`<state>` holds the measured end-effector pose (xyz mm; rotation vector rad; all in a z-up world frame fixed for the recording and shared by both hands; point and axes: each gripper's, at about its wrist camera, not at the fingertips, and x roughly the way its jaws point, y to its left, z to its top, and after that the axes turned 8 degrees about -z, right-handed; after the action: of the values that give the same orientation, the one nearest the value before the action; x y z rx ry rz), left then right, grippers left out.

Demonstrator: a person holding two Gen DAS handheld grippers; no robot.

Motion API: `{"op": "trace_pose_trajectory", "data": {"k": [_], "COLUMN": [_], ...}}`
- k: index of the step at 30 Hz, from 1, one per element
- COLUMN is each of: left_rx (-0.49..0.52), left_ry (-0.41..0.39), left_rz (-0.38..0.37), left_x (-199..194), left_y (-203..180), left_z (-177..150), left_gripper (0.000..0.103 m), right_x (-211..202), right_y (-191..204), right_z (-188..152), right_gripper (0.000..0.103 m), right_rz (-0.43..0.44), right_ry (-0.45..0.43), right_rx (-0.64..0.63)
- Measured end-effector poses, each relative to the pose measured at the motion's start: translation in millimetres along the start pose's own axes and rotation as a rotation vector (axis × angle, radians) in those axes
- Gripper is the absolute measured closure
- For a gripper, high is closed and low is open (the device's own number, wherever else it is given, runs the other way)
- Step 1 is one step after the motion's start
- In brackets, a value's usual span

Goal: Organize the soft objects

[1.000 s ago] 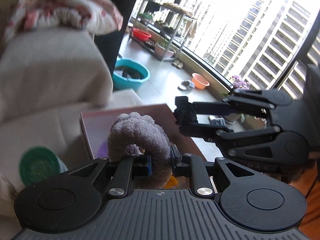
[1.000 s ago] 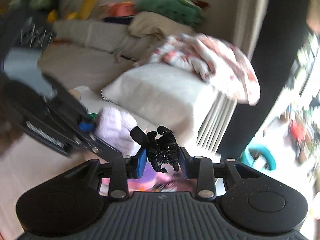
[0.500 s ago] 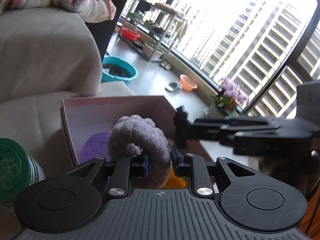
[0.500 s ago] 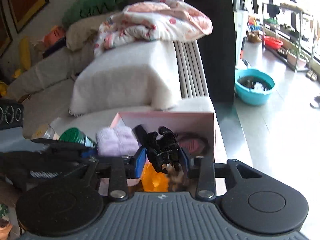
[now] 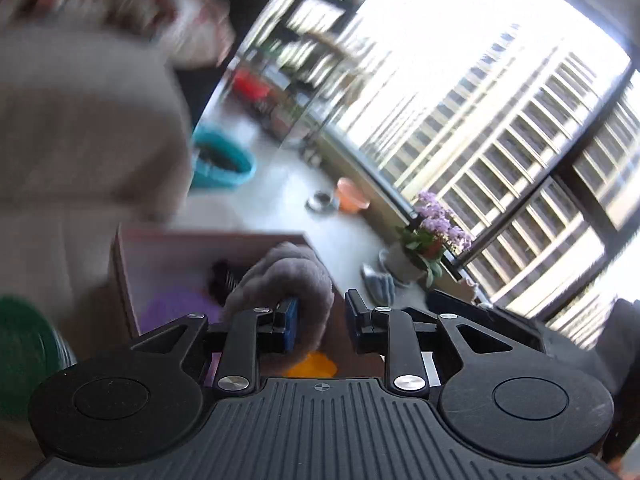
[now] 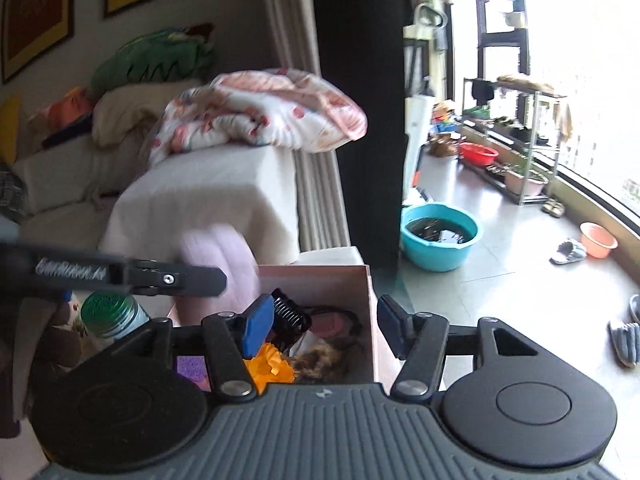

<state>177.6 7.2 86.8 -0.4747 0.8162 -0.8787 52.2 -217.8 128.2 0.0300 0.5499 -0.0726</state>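
Both jaws open — scrunchie (image 5: 292, 276) over box (image 6: 320, 280)

Left gripper (image 5: 320, 316) and right gripper (image 6: 324, 330), each with a ribbed black housing, two round black discs, black linkage arms with silver screws, blue pads on black fingers (image 6: 258, 326), white lettering along one side arm

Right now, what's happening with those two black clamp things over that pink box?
A person is sorting soft items into the pink box with a gripper in each hand. The left gripper has just been opening; the fuzzy purple scrunchie is against one pad only, over the box. The right gripper has just been opening too; nothing is between its jaws, and the black hair claw lies in the box below.
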Motion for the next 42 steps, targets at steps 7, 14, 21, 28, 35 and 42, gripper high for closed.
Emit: {"op": "trace_pose_trajectory", "data": {"k": [7, 14, 21, 28, 35, 42], "left_rx": [0.024, 0.234, 0.271, 0.201, 0.183, 0.253], "left_ry": [-0.051, -0.065, -0.03, -0.11, -0.187, -0.173], "left_rz": [0.064, 0.285, 0.711, 0.62, 0.645, 0.714], "left_x": [-17.7, -92.9, -172.6, -117.7, -54.7, -40.6], "left_y": [1.2, -16.8, -11.2, -13.7, -9.6, -18.6], "left_z": [-4.6, -38.1, -114.1, -177.7, -188.8, -196.2], "left_gripper": [0.076, 0.076, 0.076, 0.076, 0.075, 0.073], "right_x": [-2.7, -15.0, -41.8, -32.5, -2.4, 11.2], "right_y": [-6.3, -6.9, 67.9, 113.9, 84.8, 74.3], "right_z": [-18.7, -51.8, -91.0, -126.2, -143.8, -149.0], "right_gripper": [0.045, 0.042, 0.036, 0.036, 0.023, 0.0], "right_rz": [-0.003, 0.049, 0.05, 0.035, 0.029, -0.021], "right_ry": [0.024, 0.018, -0.006, 0.049, 0.194, 0.172], "right_rx": [0.031, 0.168, -0.014, -0.194, -0.137, -0.097]}}
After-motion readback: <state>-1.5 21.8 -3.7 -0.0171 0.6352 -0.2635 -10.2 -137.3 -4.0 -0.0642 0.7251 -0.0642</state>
